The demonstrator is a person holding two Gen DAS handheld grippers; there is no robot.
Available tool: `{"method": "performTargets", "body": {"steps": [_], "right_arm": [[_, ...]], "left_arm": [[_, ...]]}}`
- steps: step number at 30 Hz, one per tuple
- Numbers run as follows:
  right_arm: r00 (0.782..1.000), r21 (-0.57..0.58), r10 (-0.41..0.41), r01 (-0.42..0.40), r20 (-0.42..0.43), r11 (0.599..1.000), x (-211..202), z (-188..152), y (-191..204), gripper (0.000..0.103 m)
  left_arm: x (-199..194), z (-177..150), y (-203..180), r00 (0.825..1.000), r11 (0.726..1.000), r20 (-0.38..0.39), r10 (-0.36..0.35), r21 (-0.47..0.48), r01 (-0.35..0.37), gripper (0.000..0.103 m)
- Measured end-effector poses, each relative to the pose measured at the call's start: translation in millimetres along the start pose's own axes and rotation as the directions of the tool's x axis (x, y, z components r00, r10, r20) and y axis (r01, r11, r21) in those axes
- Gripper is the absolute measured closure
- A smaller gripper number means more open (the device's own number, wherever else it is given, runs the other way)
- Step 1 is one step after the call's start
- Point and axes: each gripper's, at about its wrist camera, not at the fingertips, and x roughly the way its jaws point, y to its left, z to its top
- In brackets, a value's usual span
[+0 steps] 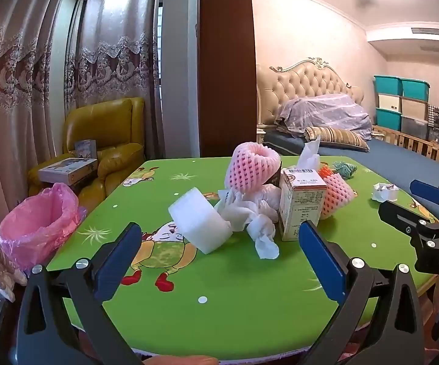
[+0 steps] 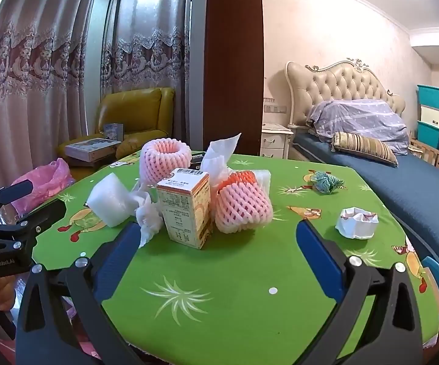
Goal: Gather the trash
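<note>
On the green cartoon table [image 1: 234, 292] lies a heap of trash: a white foam roll [image 1: 199, 223], crumpled tissue [image 1: 257, 225], a small carton [image 1: 300, 203], a pink foam net [image 1: 251, 168] and an orange-pink net [image 1: 336, 196]. Teal yarn [image 1: 345, 168] and a crumpled white paper cup [image 1: 385, 191] lie apart at the right. My left gripper [image 1: 221, 232] hovers open before the foam roll, holding nothing. My right gripper [image 2: 218, 228] is open in front of the carton [image 2: 186, 210] and the orange-pink net [image 2: 243, 205], also with nothing in it. A bin lined with a pink bag [image 1: 38, 223] stands left of the table.
A yellow armchair [image 1: 109, 140] with boxes on it stands behind the bin, by the curtains. A dark wooden post [image 1: 227, 60] rises behind the table. A bed [image 2: 402, 188] runs along the table's right side, with stacked storage boxes [image 1: 402, 103] beyond.
</note>
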Motion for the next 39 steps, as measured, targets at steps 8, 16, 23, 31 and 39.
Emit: {"method": "performTargets", "body": {"steps": [8,16,23,31,39], "right_arm": [[1.0,0.007,0.007,-0.007,0.004,1.0,0.9,-0.6,-0.7,0.004],[1.0,0.022,0.017,-0.017,-0.001,1.0,1.6,-1.9,-0.5,0.004],[1.0,0.027,0.02,-0.02,0.0,0.999,1.1,-2.5,-0.9,0.004],[1.0,0.042,0.03,-0.03,-0.005,0.999,2.0,-2.6,-1.4,0.004],[0.999,0.043,0.032,-0.032,-0.006,0.999,1.4,-2.7,-0.8,0.004]], "left_arm": [[2.1,-0.7,0.5,1.0,1.0,-0.004,0.004,-0.005,-0.004,0.006],[1.6,-0.2,0.8,1.0,1.0,-0.004,0.004,-0.005,-0.004,0.006],[0.2,1.1,2.2,1.0,1.0,0.005,0.007,-0.004,-0.007,0.006],[-1.0,1.4,2.6,1.0,1.0,0.006,0.007,-0.005,-0.007,0.006],[-1.6,1.8,2.5,1.0,1.0,0.006,0.008,-0.007,-0.008,0.006]]}}
